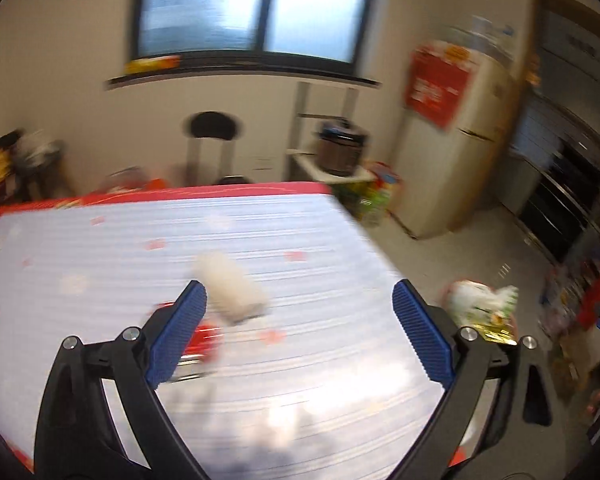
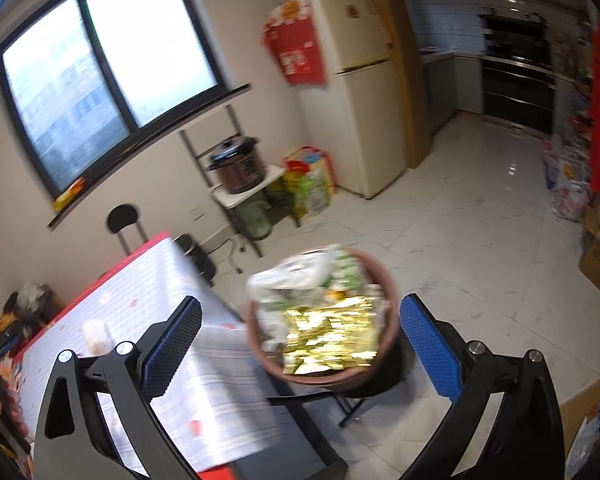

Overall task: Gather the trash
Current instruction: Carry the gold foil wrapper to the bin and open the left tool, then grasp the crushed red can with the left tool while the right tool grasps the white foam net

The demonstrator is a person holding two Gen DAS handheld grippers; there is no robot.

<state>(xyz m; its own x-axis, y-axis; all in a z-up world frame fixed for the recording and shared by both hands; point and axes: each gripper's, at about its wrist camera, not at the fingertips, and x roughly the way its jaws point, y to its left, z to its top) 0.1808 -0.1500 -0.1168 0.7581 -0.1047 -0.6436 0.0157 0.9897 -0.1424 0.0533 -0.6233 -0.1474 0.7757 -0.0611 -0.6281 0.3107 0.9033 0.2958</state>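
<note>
Left gripper (image 1: 298, 304) tilted down over the striped table (image 1: 320, 232), jaws wide, holding nothing. Right gripper (image 2: 300, 322) angled down above the bin (image 2: 388, 280), jaws spread, empty. One blurred white wad (image 1: 232, 290) and one red wrapper (image 1: 204, 340) on the table; bin heaped with gold foil (image 2: 330, 334).

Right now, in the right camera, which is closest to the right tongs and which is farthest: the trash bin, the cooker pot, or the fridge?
1. The trash bin, just ahead between the open right tongs, beside the table.
2. The cooker pot, farther back on a small shelf under the window.
3. The fridge, tall at the far wall; roughly as far as the cooker, perhaps slightly beyond.
</note>
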